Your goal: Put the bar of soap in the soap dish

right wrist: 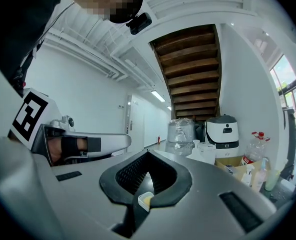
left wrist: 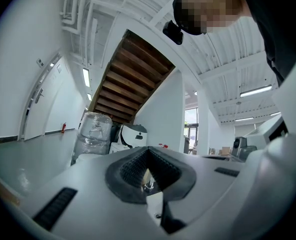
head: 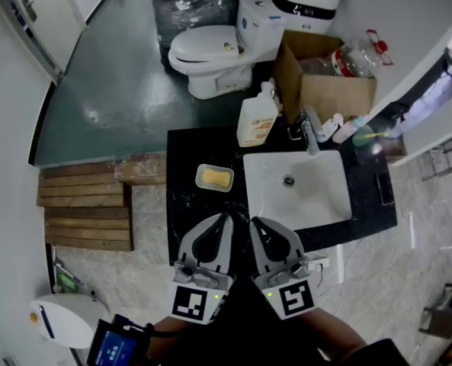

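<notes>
Yellow and waxy-looking, the bar of soap (head: 215,178) already lies in the soap dish (head: 200,175), a shallow pale tray with rounded corners. The dish sits on the black, stone-like countertop (head: 184,212), just left of the sink (head: 275,200). The placing therefore looks done, and as I judge it only drawing back is left. Both tools hang in front of the sink, near its front left corner and well apart from the dish. The left gripper (head: 226,218) has its jaws pressed together on nothing, its ribbed dark pads (left wrist: 133,171) meeting at the tips. The right gripper (head: 254,222) is likewise closed and empty. Through the notch behind its tips the soap dish seems to show, though it is tiny there and hard to be sure of. The sink is glossy white, a rounded rectangle with a metal drain (head: 288,180)
</notes>
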A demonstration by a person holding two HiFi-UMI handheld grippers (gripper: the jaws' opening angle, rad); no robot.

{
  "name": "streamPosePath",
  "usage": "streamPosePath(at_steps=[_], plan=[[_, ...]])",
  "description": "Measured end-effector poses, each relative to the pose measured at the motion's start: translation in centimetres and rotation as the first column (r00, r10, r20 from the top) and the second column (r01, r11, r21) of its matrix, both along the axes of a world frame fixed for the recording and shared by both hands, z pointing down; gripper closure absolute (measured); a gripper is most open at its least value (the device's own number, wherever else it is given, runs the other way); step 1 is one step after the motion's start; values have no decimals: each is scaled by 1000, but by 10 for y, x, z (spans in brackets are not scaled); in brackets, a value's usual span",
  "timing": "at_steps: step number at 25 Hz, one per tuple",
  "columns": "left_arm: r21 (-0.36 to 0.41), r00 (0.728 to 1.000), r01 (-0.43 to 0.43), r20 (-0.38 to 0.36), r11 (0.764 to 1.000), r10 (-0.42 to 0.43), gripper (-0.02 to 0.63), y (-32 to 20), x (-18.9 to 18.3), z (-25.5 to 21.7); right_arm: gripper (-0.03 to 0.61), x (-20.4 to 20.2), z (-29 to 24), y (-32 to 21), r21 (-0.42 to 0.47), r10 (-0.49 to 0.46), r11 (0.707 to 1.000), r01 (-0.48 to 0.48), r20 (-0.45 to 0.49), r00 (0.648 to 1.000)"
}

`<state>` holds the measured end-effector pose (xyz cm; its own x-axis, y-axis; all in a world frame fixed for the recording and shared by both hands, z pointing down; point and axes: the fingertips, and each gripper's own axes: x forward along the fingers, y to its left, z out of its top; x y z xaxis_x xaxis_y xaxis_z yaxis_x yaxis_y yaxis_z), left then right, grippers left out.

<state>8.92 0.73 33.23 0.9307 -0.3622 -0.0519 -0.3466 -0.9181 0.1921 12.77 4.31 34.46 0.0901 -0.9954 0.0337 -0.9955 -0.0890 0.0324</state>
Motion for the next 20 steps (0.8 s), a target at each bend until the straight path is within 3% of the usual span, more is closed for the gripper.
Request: streamPosePath(at_steps=[20], plan=[[-3,999,-30,16,1000,30,614,4,-33,7,571,-38,5,2,-5,10,1000,-10,12,1000]])
